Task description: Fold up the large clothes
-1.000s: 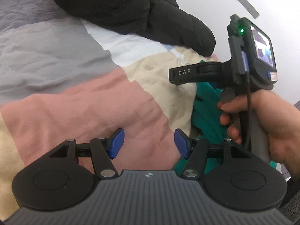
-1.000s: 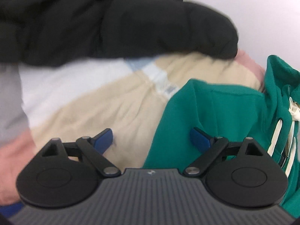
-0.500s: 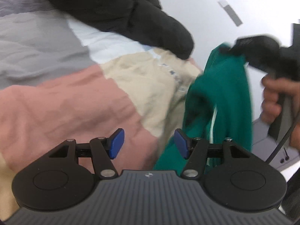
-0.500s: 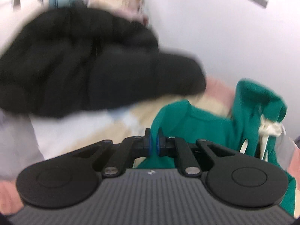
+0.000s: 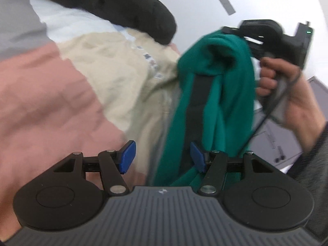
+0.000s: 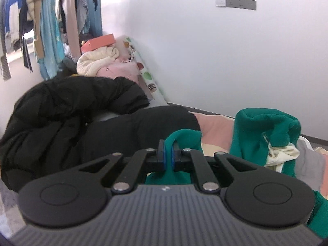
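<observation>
A green hoodie [image 5: 225,94] hangs in a bunched column from my right gripper [image 5: 235,31], which a hand [image 5: 291,90] holds up at the upper right. In the right wrist view my right gripper [image 6: 168,157] is shut on a fold of the green fabric, and the hood [image 6: 264,133] with its cream lining sags to the right. My left gripper [image 5: 163,157] stands open low in front of the hanging cloth. Its right pad [image 5: 197,160] is against the green fabric and nothing is pinched.
A black puffer jacket [image 6: 71,123] lies across the back of the bed on the patchwork bedspread [image 5: 51,94] of pink, beige and grey. Beyond it are piled clothes with an orange box [image 6: 98,43], a rail of hanging clothes [image 6: 41,20] and the white wall. A grey cabinet [image 5: 287,143] stands at the right.
My right gripper has shut on the green hoodie and lifted it off the bed. My left gripper has swung right, so the hanging cloth now sits by its fingers.
</observation>
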A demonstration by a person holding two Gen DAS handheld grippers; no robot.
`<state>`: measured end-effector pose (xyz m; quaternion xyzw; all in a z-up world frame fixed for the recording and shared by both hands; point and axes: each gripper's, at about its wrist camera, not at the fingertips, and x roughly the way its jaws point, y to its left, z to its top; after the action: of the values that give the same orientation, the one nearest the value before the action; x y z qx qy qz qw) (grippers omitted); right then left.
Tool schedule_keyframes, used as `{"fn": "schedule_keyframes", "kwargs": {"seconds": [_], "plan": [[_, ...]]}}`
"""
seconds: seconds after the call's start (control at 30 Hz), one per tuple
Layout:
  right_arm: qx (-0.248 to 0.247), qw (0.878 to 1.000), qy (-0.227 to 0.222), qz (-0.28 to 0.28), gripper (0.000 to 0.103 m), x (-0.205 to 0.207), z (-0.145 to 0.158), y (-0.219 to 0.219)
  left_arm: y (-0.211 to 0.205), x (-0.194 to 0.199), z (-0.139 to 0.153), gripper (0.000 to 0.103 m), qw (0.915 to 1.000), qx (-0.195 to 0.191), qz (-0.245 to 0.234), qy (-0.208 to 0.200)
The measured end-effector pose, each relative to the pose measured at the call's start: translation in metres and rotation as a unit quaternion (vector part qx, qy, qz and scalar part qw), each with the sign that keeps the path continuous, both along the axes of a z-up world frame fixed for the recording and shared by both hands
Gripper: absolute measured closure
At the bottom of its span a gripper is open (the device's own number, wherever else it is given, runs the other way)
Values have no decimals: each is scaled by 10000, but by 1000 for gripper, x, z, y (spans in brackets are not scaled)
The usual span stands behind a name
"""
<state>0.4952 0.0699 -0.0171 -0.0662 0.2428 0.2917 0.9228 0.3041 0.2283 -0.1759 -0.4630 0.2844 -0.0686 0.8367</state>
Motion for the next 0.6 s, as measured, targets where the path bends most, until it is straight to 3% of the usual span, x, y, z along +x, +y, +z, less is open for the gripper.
{"fn": "schedule_keyframes", "kwargs": {"seconds": [0.17,0.37,0.43,0.53,0.57,0.6], "plan": [[-139,9997,44,207,95,-2,-6,17,-9,4,-3,42,9995,-178,-259,-72],[-246,9995,-63,196,95,-6,-4,20,13,-22,8,42,9957,-731,-22,-575],[-245,9995,-63,182,95,-8,-3,18,11,-25,13,42,9967,-576,-47,-564],[-309,9992,-104,210,95,-10,-3,18,-6,-11,12,42,9995,-64,-247,-185],[-320,9992,-102,218,95,-11,-3,19,-12,-5,10,48,9995,197,-261,51],[-338,9991,-106,221,95,-11,-3,20,-19,0,8,61,9978,563,-213,286]]}}
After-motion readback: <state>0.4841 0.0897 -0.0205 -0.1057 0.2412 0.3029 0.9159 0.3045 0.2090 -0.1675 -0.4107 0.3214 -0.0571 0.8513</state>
